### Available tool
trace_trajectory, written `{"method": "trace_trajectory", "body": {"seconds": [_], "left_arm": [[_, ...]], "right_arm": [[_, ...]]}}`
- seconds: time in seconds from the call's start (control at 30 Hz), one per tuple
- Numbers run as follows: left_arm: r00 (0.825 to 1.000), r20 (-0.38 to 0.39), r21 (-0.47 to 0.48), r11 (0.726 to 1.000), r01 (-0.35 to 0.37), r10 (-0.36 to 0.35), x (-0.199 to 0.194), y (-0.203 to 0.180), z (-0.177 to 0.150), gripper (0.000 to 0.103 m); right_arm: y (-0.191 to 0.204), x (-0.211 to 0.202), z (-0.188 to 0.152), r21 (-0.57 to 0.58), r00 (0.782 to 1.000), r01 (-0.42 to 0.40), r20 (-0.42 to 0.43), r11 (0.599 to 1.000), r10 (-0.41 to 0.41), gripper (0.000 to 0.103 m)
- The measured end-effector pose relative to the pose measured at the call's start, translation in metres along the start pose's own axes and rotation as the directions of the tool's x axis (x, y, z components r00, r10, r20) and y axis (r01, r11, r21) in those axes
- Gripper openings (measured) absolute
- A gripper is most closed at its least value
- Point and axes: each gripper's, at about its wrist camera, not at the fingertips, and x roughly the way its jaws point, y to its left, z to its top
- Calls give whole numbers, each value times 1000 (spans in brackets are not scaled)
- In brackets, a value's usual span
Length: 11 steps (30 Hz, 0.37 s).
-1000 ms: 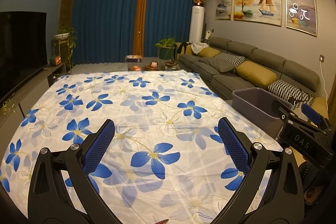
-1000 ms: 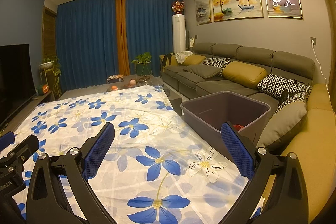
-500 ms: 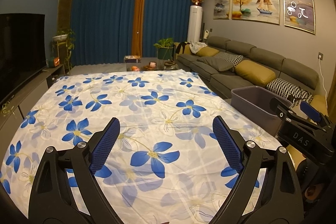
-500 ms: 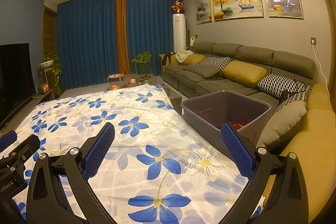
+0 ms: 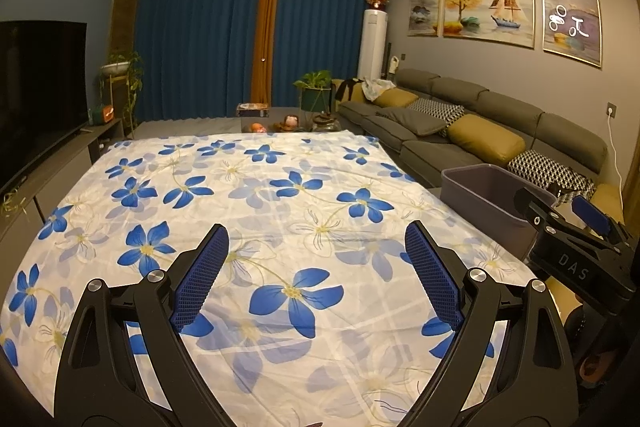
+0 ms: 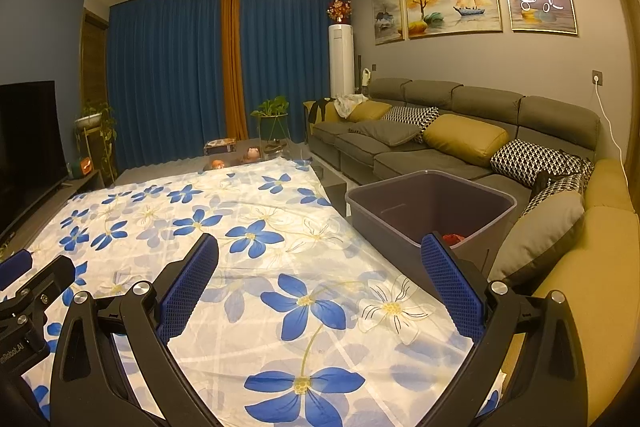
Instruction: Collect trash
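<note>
A table under a white cloth with blue flowers (image 5: 280, 187) (image 6: 240, 207) fills both views, and I see no loose trash on it. A grey bin (image 5: 480, 195) (image 6: 384, 227) stands at the table's right edge, with a red scrap (image 6: 452, 239) at its bottom. My left gripper (image 5: 316, 227) hovers open over the near part of the cloth with nothing between its fingers. To its right, my right gripper (image 6: 320, 237) is open and empty too, its right finger in front of the bin. Each gripper shows at the edge of the other's view (image 5: 564, 211) (image 6: 34, 269).
A grey sofa (image 6: 440, 147) with yellow and patterned cushions runs along the right wall behind the bin. A TV (image 5: 40, 95) on a low cabinet lines the left side. Beyond the table's far edge are small items (image 5: 288, 123) and a potted plant (image 5: 316, 87).
The left gripper's jaws have come slightly closer together than a second ago. Neither hand has moved, and the right gripper is unchanged.
</note>
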Motion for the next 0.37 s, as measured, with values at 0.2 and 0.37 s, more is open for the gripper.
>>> {"method": "trace_trajectory", "body": {"seconds": [0.2,0.37], "left_arm": [[999,10,6,999,-40,40,0,1,-1,91],[999,13,-17,998,-52,52,0,6,0,93]], "right_arm": [[-1,-1,1,3,1000,-5,2,1000,5,98],[-1,0,2,4,1000,-8,2,1000,8,98]]}}
